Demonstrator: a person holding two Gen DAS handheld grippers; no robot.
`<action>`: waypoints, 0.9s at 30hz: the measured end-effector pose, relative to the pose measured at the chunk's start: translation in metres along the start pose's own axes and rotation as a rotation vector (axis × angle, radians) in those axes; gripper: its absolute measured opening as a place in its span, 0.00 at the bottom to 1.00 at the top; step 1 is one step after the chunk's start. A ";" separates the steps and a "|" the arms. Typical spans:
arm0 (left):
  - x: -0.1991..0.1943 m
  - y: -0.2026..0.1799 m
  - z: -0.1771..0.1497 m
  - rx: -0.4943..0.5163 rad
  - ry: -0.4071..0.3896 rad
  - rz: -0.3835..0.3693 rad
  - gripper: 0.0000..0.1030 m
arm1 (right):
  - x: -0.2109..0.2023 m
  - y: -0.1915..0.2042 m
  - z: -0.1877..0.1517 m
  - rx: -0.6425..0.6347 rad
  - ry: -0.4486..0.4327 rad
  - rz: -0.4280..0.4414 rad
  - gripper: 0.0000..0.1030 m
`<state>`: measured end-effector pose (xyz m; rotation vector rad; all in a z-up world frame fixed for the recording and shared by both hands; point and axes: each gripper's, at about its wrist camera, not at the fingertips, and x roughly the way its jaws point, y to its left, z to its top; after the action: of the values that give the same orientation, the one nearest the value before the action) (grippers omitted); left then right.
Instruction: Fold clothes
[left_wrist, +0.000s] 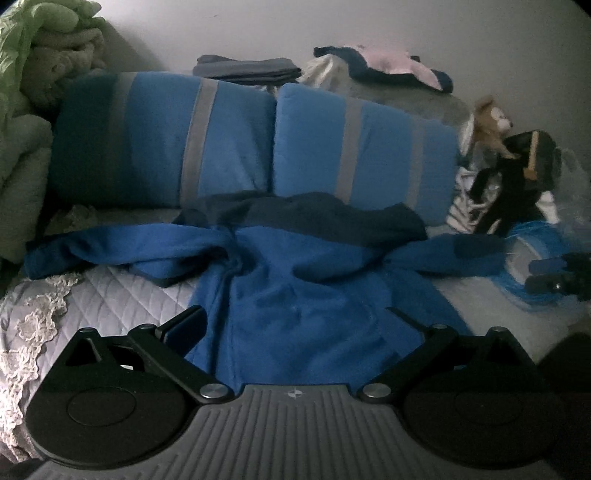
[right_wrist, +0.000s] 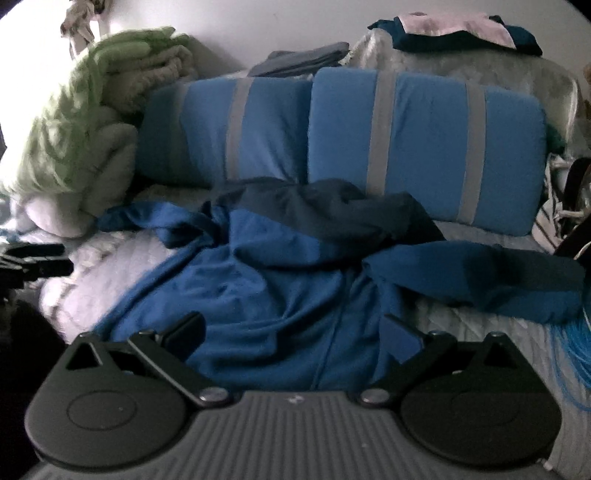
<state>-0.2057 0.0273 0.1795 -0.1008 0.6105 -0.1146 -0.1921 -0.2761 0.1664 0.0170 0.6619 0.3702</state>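
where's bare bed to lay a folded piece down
Bare quilt shows left of the blue jacket, below its sleeve; a smaller patch on its right. Crowded at the pillows, the green blanket and the toys.

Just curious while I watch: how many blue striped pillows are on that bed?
2. The left pillow and the right pillow stand side by side, touching, behind the blue jacket. Clutter could hide more.
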 end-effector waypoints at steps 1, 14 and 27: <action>-0.005 0.000 0.005 0.004 0.001 -0.004 0.99 | -0.007 -0.003 0.004 0.003 -0.002 0.013 1.00; -0.020 0.008 0.153 0.065 -0.242 0.066 0.99 | -0.037 -0.024 0.160 -0.093 -0.075 -0.025 1.00; 0.101 0.034 0.184 -0.002 -0.307 0.114 1.00 | 0.142 -0.096 0.228 0.066 -0.019 -0.095 1.00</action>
<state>-0.0146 0.0587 0.2683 -0.0835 0.3087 0.0125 0.0805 -0.2946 0.2495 0.0515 0.6531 0.2562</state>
